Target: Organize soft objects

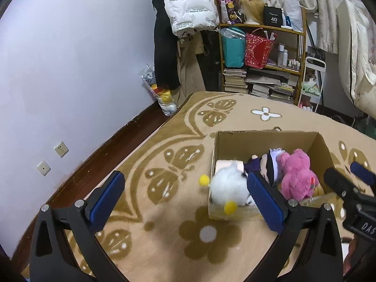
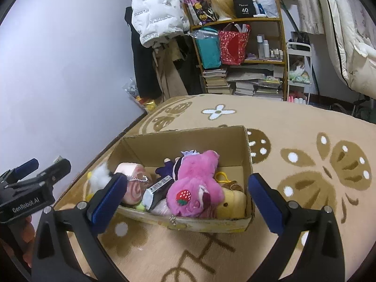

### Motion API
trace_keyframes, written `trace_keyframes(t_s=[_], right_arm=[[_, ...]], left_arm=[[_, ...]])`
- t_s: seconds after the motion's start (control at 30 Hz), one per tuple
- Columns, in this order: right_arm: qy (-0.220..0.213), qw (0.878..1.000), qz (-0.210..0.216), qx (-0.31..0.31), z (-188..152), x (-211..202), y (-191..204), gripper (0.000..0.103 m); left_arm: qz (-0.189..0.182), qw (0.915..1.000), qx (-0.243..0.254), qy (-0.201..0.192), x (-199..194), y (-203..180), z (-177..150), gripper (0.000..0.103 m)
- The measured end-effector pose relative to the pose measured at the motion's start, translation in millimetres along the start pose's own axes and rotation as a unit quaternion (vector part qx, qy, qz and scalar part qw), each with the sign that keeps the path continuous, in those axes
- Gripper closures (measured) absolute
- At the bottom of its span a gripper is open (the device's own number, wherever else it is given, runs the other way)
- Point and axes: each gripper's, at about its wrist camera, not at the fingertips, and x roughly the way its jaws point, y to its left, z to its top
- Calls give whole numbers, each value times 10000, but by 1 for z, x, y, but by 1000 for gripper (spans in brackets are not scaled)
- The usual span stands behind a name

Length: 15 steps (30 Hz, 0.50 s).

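An open cardboard box (image 1: 265, 133) (image 2: 185, 132) stands on the patterned rug. It holds a pink plush (image 1: 296, 175) (image 2: 195, 185), a dark-haired doll (image 1: 270, 164), a pink roll-shaped toy (image 2: 132, 181) and a yellow plush (image 2: 231, 203). A white fluffy toy with yellow pom-poms (image 1: 226, 188) (image 2: 99, 176), blurred, lies over the box's near left corner. My left gripper (image 1: 185, 181) is open in front of that corner, gripping nothing. My right gripper (image 2: 188, 181) is open before the box's near wall, with nothing held.
The lilac wall with two sockets (image 1: 61, 149) runs along the left. Behind the rug stand a shelf (image 1: 260, 54) with bags and stacked books, a hanging white puffer jacket (image 1: 190, 2), and a plastic bag (image 1: 164, 96) on the floor. Bedding (image 1: 357, 54) hangs at the right.
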Motion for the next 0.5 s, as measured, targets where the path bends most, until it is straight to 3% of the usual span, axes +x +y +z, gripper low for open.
trace_keyframes(t_s=[0.2, 0.5], right_arm=[[-127, 9999, 91, -72, -2, -24, 6, 0], [-383, 9991, 153, -113, -8, -58, 10, 0]], left_arm=[[-213, 9997, -73, 12, -23, 6, -7, 0], [-159, 9994, 112, -269, -64, 6, -17, 0]])
